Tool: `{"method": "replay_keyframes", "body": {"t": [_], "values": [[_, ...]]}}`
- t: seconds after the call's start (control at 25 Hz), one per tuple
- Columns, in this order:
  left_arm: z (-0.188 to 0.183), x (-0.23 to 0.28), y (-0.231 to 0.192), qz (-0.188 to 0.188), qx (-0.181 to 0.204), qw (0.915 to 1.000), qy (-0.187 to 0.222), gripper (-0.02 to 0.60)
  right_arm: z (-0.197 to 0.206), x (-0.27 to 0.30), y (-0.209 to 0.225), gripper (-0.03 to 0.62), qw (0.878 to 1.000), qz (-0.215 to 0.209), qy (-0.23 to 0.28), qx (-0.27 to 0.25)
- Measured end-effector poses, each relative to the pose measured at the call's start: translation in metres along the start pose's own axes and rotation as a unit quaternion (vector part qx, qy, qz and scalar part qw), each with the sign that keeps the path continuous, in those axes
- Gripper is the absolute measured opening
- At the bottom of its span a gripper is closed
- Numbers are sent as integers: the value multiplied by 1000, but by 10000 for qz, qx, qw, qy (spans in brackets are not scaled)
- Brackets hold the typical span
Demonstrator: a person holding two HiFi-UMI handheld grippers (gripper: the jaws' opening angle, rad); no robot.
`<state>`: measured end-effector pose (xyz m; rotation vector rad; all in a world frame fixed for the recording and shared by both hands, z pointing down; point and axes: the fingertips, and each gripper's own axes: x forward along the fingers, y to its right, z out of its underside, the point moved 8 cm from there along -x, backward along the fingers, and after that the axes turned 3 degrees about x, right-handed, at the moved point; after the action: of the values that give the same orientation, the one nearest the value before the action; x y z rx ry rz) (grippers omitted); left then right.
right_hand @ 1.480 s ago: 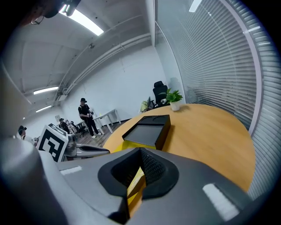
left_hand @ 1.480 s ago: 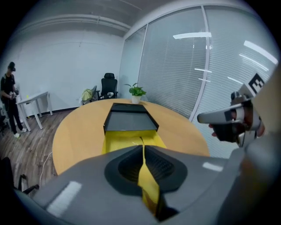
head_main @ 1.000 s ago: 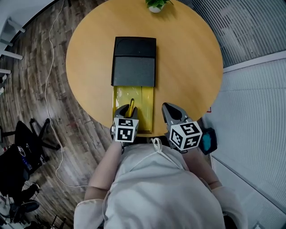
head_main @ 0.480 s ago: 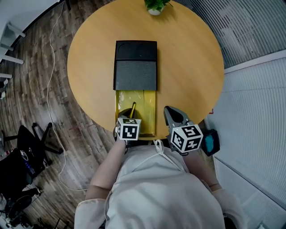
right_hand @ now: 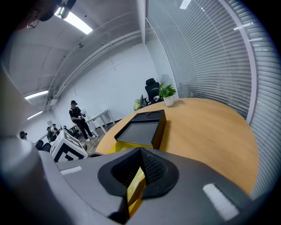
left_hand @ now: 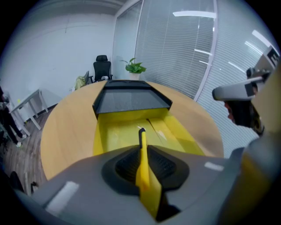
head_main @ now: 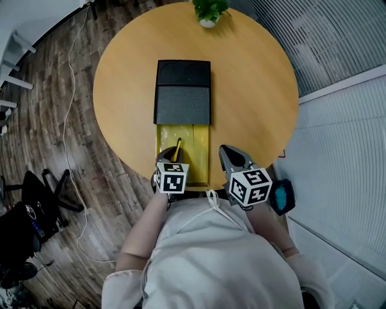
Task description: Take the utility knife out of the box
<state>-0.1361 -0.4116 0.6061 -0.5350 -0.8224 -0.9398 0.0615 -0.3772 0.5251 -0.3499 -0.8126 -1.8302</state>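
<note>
A black box sleeve [head_main: 183, 93] lies in the middle of the round wooden table [head_main: 253, 78]. Its yellow drawer [head_main: 196, 151] is pulled out toward me. My left gripper [head_main: 170, 158] is over the drawer's near left part. Its jaws have just been closing, and they are now shut on the yellow utility knife [left_hand: 142, 154], whose black tip points away toward the sleeve [left_hand: 129, 99]. My right gripper [head_main: 228, 156] is at the drawer's right side, shut on a yellow edge of the drawer [right_hand: 135, 186].
A small potted plant [head_main: 209, 10] stands at the table's far edge. The near table edge runs just under both grippers. Office chairs [head_main: 36, 187] and a cable are on the wooden floor to the left. A blind-covered glass wall is on the right. People [right_hand: 78, 118] stand far off.
The left gripper's jaws have closed from open around the knife to shut on it. The right gripper has stayed where it was.
</note>
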Motion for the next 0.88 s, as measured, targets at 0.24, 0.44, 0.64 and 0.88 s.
{"method": "replay_keyframes", "body": {"t": [0.24,0.44,0.64,0.88], "values": [[-29,-38,-2,-157,198,9969,751,55,-15,-4,-12,0,9996,-71,211,-173],[-59,-81,-1,-208,249,9872,1560,55,-37,-13,-32,0,9968,-268,609,-432],[-90,-128,-7,-306,165,9710,2366,55,-66,-28,-53,0,9895,-501,1162,-703],[-117,-169,-9,-374,148,9503,3087,55,-96,-47,-70,0,9765,-633,1814,-973]]}}
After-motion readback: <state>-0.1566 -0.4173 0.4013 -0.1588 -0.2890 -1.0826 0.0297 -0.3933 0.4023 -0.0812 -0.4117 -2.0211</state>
